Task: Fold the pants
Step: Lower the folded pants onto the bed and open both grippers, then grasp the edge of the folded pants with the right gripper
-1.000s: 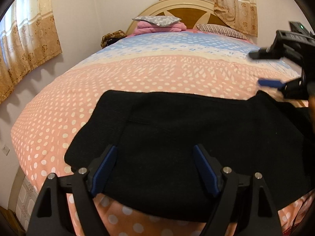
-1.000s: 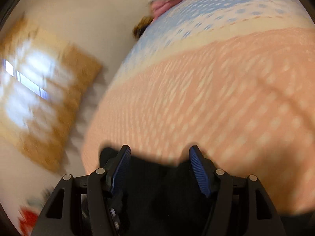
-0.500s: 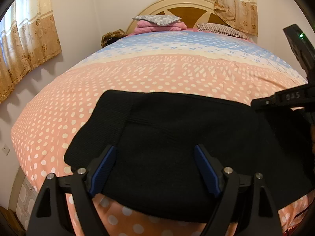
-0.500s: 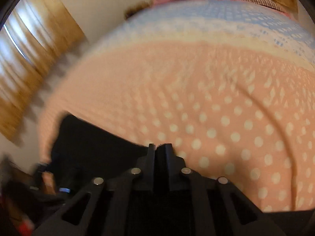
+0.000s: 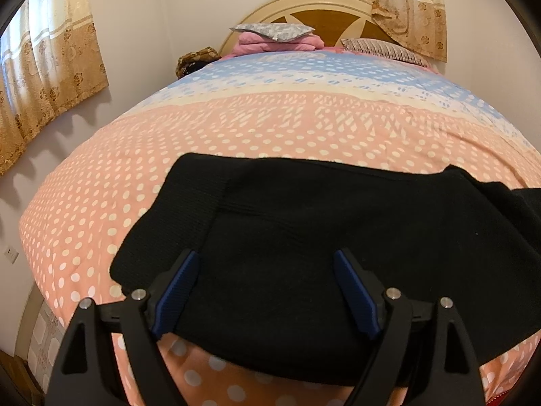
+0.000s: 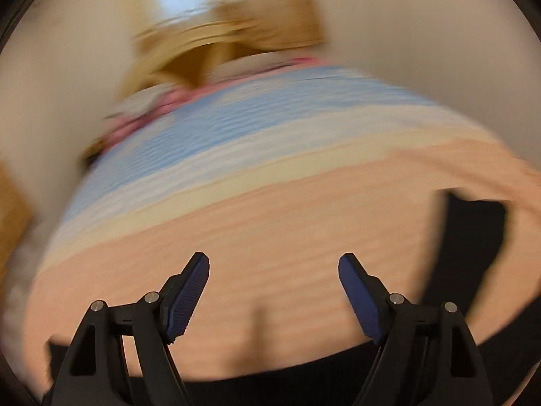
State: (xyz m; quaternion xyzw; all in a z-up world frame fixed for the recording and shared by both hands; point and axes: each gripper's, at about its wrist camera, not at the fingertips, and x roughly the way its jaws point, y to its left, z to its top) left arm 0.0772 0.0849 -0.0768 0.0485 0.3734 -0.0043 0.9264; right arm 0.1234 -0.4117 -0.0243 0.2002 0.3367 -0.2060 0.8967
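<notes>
Pants lie on bedspread — left claw and right claw both spread.

A home bedroom is showing: a quilted bed, arched headboard, pillows and curtains filling the frame.

The right wrist view is motion-blurred (bedspread dots smeared); black pants run off the left view's right edge.
</notes>
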